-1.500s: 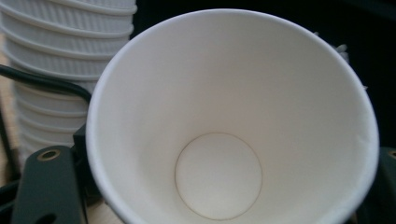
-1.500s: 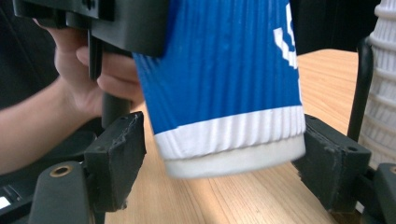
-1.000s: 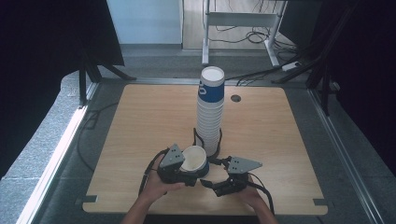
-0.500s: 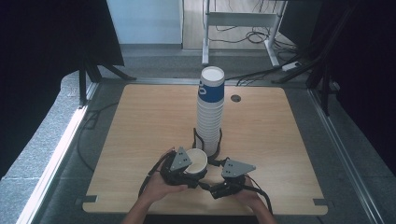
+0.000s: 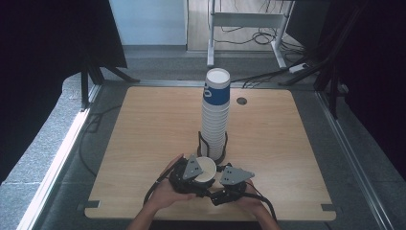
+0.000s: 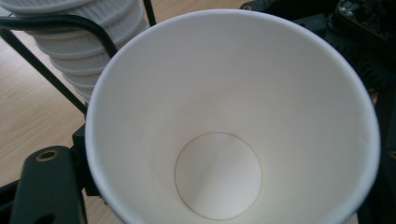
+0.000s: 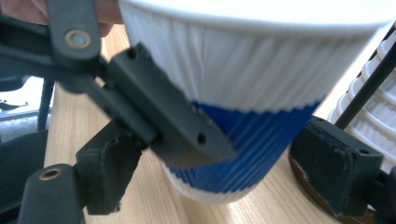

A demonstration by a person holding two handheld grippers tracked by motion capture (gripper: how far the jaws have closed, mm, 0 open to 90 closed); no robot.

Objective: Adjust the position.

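A ribbed paper cup [image 5: 207, 168], white above and blue below, is held upright just in front of the tall cup stack [image 5: 215, 112]. My left gripper [image 5: 190, 175] is shut on its side. In the left gripper view the cup's white inside [image 6: 219, 177] looks empty. In the right gripper view the left gripper's finger [image 7: 182, 130] presses on the blue band of the cup [image 7: 243, 154]. My right gripper [image 7: 219, 186] stands open, one jaw on each side of the cup's base, with a gap on the right side.
The stack sits in a black wire holder [image 5: 211, 149] at the middle of the wooden table [image 5: 143, 124]. A dark round grommet [image 5: 241, 101] lies near the far edge. Both hands sit close to the near table edge, with cables trailing from the grippers.
The left gripper has carried the cup slightly right and nearer. The right gripper has moved left, bringing its jaws around the cup's base.
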